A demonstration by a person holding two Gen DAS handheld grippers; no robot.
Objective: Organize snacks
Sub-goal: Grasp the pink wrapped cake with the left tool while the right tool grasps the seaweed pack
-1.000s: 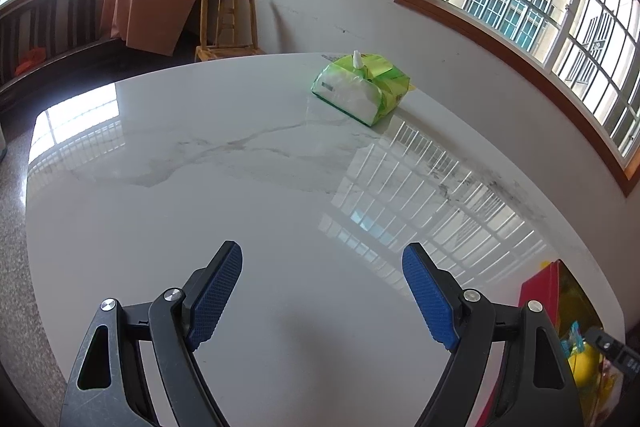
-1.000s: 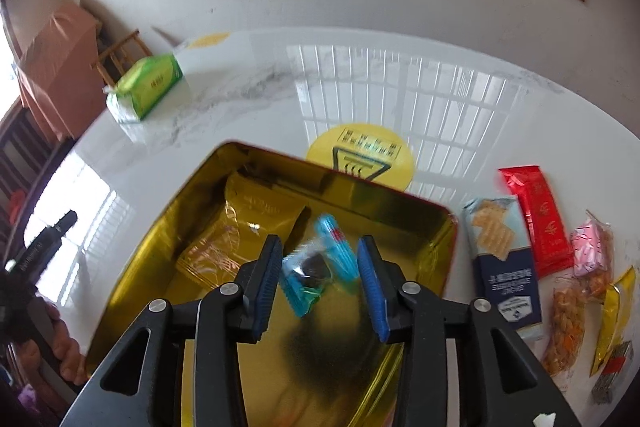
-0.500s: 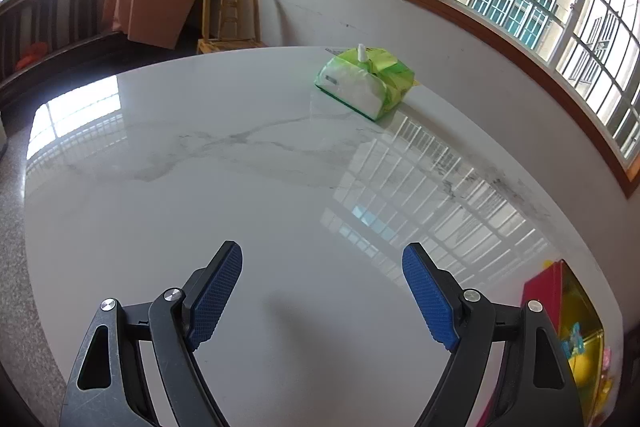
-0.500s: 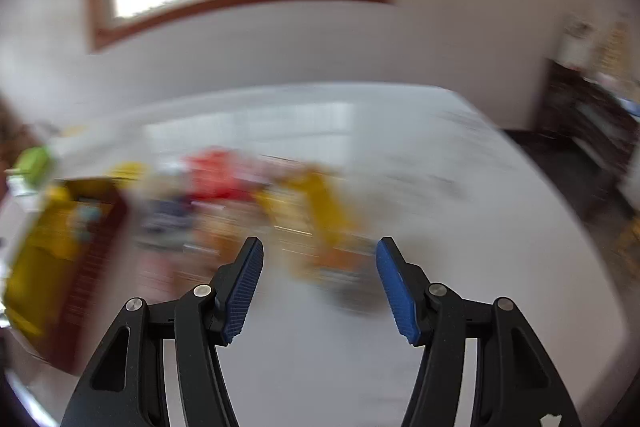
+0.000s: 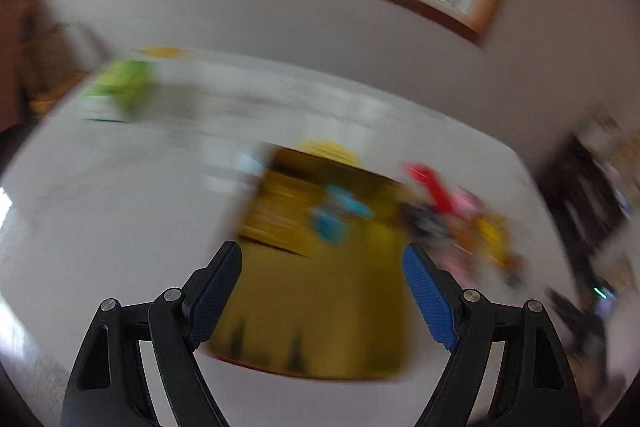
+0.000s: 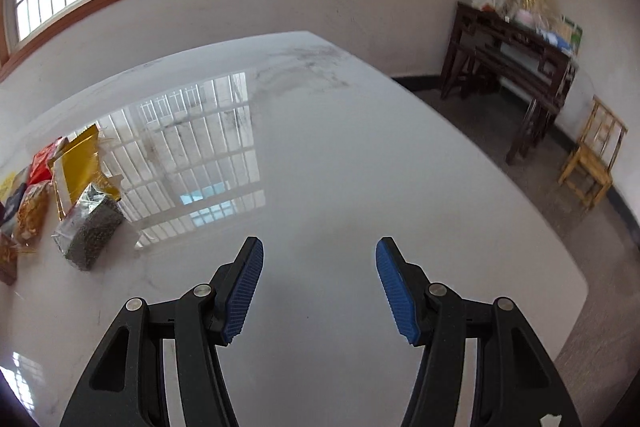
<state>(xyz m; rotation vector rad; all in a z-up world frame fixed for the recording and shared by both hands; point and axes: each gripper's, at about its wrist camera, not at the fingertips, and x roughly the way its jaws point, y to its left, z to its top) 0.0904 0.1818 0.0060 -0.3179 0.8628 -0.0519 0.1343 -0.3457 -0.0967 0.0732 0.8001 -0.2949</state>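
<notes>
Since the earlier frame the right gripper [image 6: 319, 289] has swung off the gold tin [image 5: 320, 267] to bare white table [image 6: 360, 167], its jaws spread and empty, loose snack packets [image 6: 60, 195] far to its left. The left gripper [image 5: 322, 293], jaws wide and empty, now faces the blurred tin holding 2 blue packets [image 5: 336, 215].

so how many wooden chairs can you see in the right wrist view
1. A small wooden chair stands on the floor at the right edge, past the table and just right of the dark side table. More may be out of frame.
</notes>
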